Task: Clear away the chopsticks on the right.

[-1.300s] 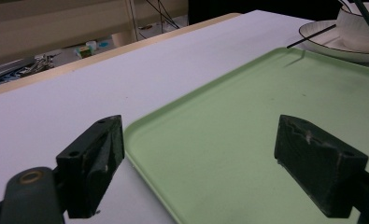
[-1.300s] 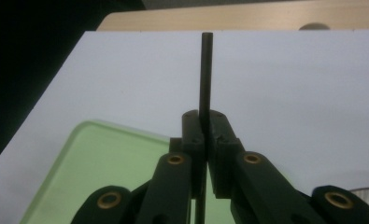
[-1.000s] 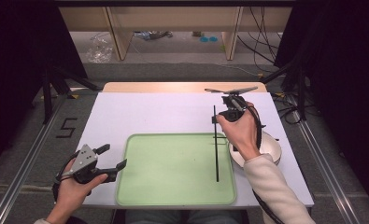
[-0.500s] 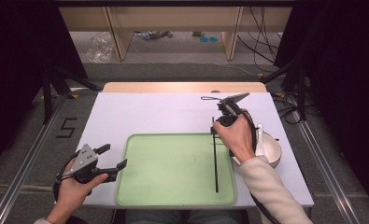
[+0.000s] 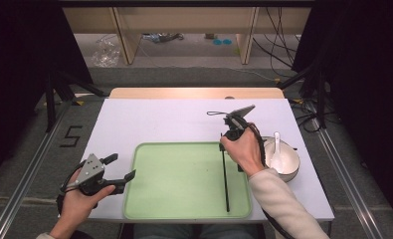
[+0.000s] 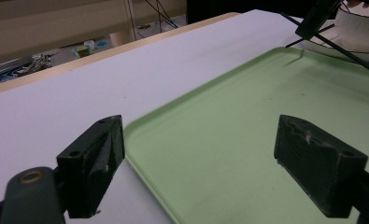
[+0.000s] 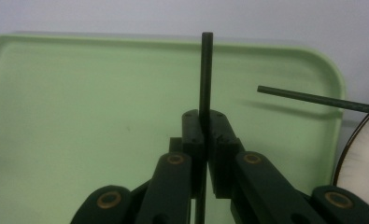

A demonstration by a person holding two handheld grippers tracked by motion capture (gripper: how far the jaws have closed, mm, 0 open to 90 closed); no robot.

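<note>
Right gripper [image 7: 204, 122] clamped tight on a black chopstick [image 5: 225, 179] over the green tray [image 5: 184, 211], second chopstick [image 7: 320, 101] lying beside the bowl [image 5: 289, 160]. Lower it flat and level before letting go. Its long axis runs near-to-far, free tip toward the person. Left gripper [image 6: 198, 163] gapes wide, empty, at the tray's left edge
</note>
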